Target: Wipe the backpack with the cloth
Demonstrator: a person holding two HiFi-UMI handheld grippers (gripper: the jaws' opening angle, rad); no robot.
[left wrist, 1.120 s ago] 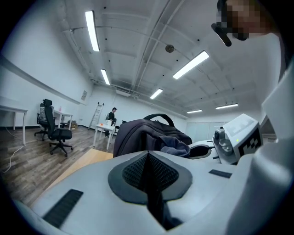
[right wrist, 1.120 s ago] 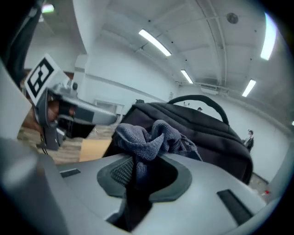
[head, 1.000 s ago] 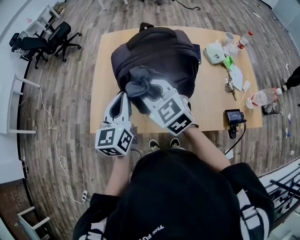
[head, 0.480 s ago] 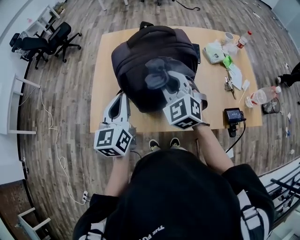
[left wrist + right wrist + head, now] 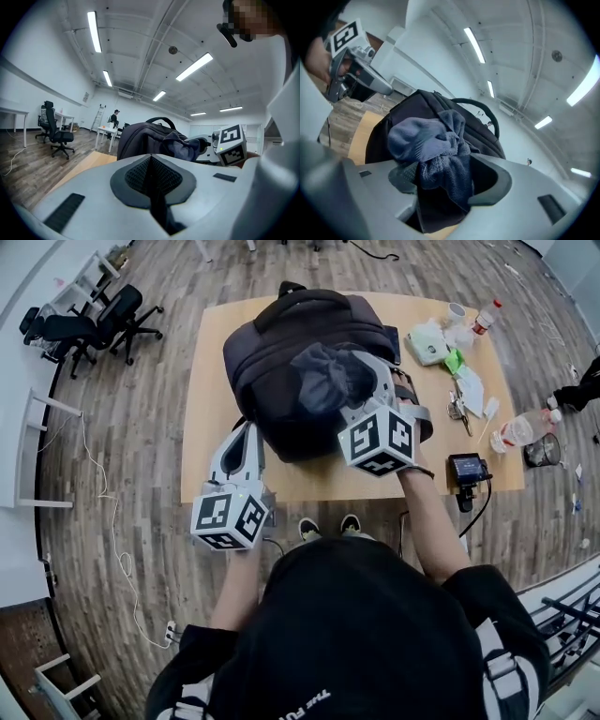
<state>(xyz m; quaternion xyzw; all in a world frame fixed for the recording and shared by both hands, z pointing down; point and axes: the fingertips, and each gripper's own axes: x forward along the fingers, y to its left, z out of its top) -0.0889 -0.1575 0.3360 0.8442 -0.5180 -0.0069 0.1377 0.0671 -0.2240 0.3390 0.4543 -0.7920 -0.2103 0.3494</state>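
Head view: shows the backpack [image 5: 281, 362] lying on the worktop [image 5: 441, 465] ahead of both tools, with the cloth [image 5: 323, 376] bunched on it at the right tool [image 5: 364, 373].

Left gripper view: shows the left tool [image 5: 151, 161] pressed together and empty, short of the backpack.

Right gripper view: shows jaws spread, just been opening, with the cloth draped loosely between them.

Centre: table [image 5: 202, 418] is filled by the backpack [image 5: 281, 352], with the cloth [image 5: 323, 379] bunched above it | Left: a bare strip of tabletop is left beside the backpack | Right: passage is hindered by a white pack [image 5: 429, 345], papers [image 5: 473, 390], a lying bottle [image 5: 523, 435] and a black device [image 5: 466, 472] | Floor: office chairs [image 5: 98, 320] are set well apart.
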